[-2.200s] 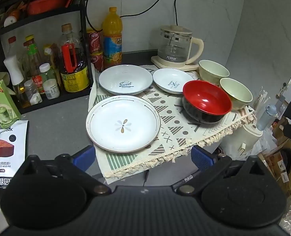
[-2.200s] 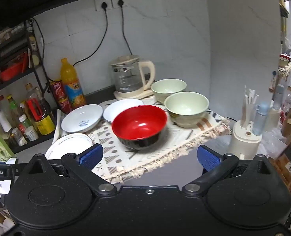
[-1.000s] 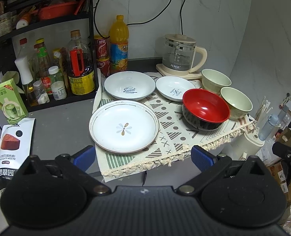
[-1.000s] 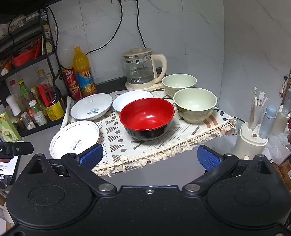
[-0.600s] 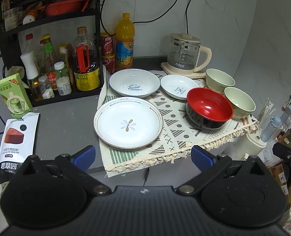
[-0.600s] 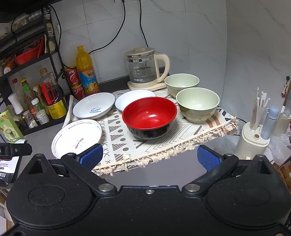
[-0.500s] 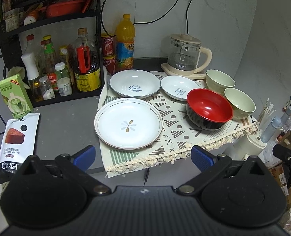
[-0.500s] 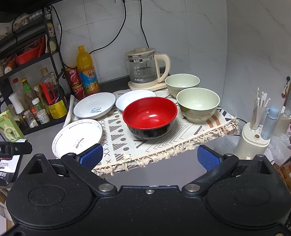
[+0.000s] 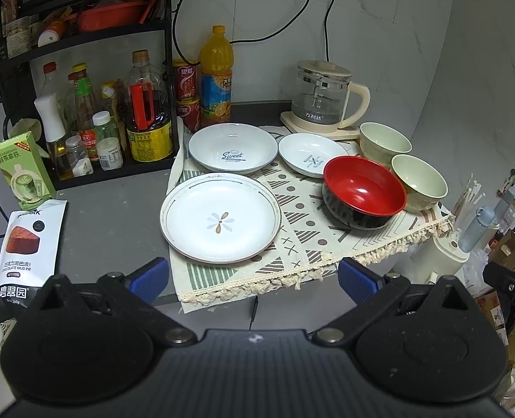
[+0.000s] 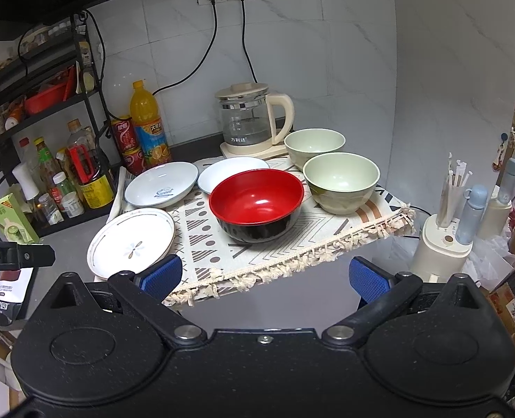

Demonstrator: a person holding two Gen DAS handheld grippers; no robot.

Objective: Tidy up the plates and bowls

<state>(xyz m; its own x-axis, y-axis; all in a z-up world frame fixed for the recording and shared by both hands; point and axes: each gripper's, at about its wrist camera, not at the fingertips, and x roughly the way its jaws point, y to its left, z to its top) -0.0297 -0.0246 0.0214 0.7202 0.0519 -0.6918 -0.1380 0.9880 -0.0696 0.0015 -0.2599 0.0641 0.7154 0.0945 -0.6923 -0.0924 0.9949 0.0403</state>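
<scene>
1. Writing is showing on several things: "Sweet" in blue script on the deep plate [image 9: 233, 148], "CHOCOLATE MUD PIE" on the snack pouch [image 9: 27, 242] lying at the counter's left, Chinese characters on the glass kettle [image 9: 321, 99], and a fragment "obot.AI" on the black bar at the right view's left edge.
2. Compared with two seconds ago, both cameras are sitting farther back and higher, so more wall and the sockets are showing; the dishes are lying as they were.
3. Left gripper [image 9: 254, 275] and right gripper [image 10: 264, 273] are both hanging wide apart, holding and touching nothing, short of the fringed cloth [image 9: 302, 219].
4. On that cloth the flower plate [image 9: 220, 218] is lying nearest left, the small plate [image 9: 311, 155] behind the red bowl [image 9: 363, 191], and two green bowls [image 9: 419, 182] at the right.
</scene>
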